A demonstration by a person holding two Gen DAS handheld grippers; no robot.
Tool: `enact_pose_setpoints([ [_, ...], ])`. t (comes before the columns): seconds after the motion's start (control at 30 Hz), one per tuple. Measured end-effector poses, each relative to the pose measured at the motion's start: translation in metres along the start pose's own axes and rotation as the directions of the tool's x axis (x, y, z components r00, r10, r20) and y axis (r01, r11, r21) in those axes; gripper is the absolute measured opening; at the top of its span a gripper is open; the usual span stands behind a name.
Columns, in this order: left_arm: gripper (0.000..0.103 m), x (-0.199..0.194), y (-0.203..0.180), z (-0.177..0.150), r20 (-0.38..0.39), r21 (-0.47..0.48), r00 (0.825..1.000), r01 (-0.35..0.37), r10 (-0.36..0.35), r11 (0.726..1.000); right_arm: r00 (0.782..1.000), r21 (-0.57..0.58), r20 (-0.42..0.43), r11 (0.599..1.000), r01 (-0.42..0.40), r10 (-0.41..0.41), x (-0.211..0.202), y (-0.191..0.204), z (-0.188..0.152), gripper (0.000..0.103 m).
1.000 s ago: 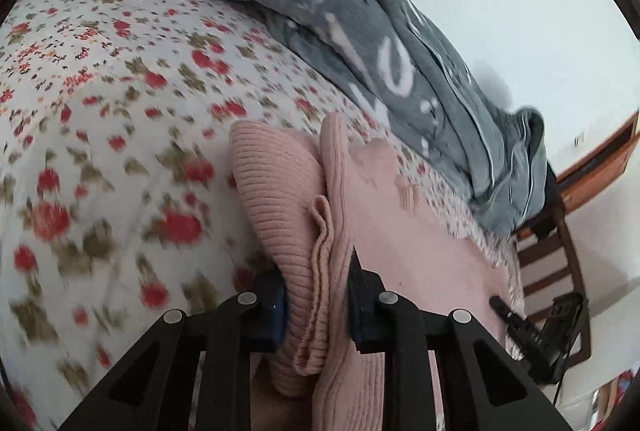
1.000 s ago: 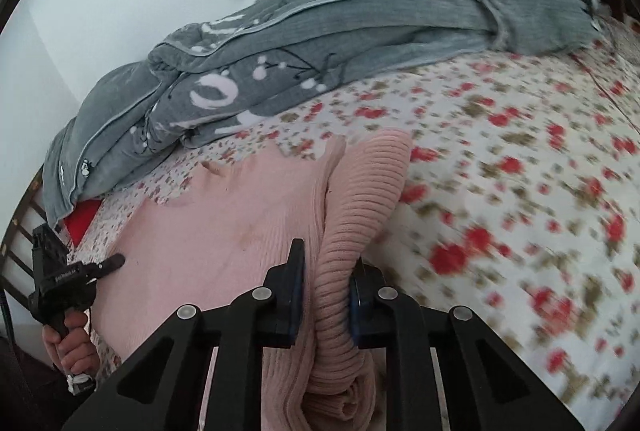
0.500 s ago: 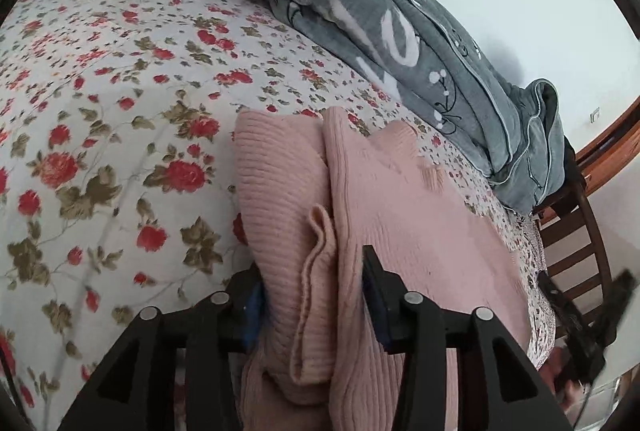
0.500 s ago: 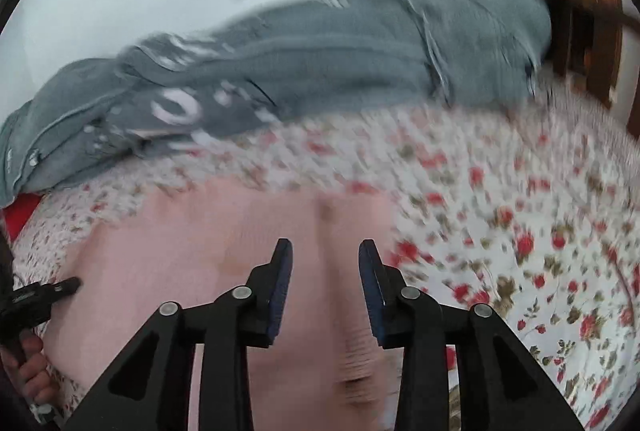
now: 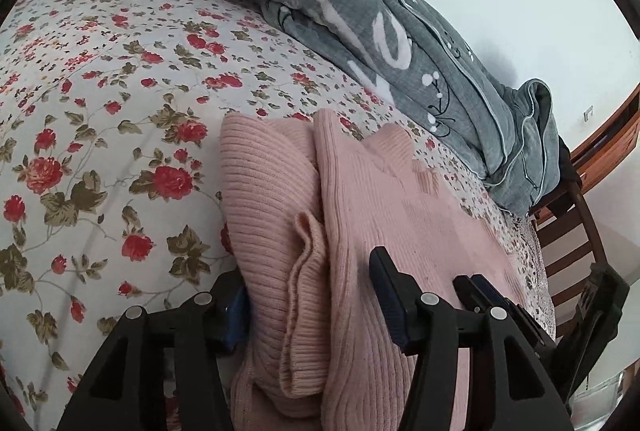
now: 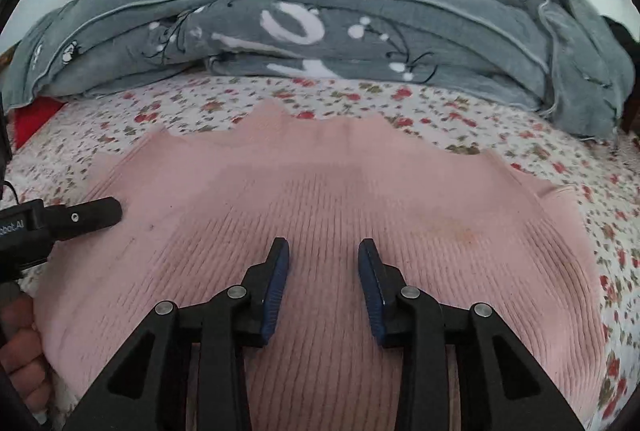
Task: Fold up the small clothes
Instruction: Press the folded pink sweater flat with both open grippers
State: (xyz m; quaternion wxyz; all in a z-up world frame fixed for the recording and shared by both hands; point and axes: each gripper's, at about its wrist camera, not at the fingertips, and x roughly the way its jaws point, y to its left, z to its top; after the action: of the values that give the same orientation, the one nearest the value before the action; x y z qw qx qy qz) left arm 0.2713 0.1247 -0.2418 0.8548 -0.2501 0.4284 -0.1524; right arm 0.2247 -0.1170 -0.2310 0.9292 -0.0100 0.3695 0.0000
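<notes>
Left wrist view: left gripper (image 5: 310, 295) opening, fingers straddling the pink ribbed knit sweater's (image 5: 360, 215) sleeve, running near to far on the floral bedsheet (image 5: 100, 111). Right gripper (image 6: 323, 271) hovers over it, released.

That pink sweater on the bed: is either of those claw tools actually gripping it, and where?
Neither grips it. The left gripper is opening around a folded edge of the pink sweater, pads off it. The right gripper hovers open over it.

"bbot.AI" on left claw (image 6: 80, 217)
</notes>
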Motion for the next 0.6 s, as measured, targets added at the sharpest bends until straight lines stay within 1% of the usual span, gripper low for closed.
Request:
enact_pose_setpoints([
  [0.07, 0.053, 0.0, 0.0, 0.0, 0.002, 0.004, 1.0, 0.0, 0.0, 1.0, 1.0, 0.001, 0.003, 1.0, 0.025, -0.025, -0.005, 0.001, -0.004, 0.034],
  [0.27, 0.057, 0.0, -0.001, -0.001, 0.004, 0.015, 1.0, 0.004, -0.004, 1.0, 0.999, -0.033, 0.008, 0.998, 0.044, -0.044, -0.026, 0.003, -0.022, 0.034],
  [0.4, 0.059, 0.002, -0.003, -0.001, 0.012, 0.033, 1.0, 0.002, -0.003, 0.999, 0.999, -0.019, 0.01, 0.999, 0.048, -0.048, -0.041, 0.003, -0.035, 0.034],
  [0.6, 0.06, 0.003, -0.003, -0.001, 0.018, 0.049, 1.0, 0.002, -0.002, 0.999, 0.998, -0.021, -0.016, 0.998, 0.058, -0.058, -0.056, 0.008, -0.058, 0.034],
])
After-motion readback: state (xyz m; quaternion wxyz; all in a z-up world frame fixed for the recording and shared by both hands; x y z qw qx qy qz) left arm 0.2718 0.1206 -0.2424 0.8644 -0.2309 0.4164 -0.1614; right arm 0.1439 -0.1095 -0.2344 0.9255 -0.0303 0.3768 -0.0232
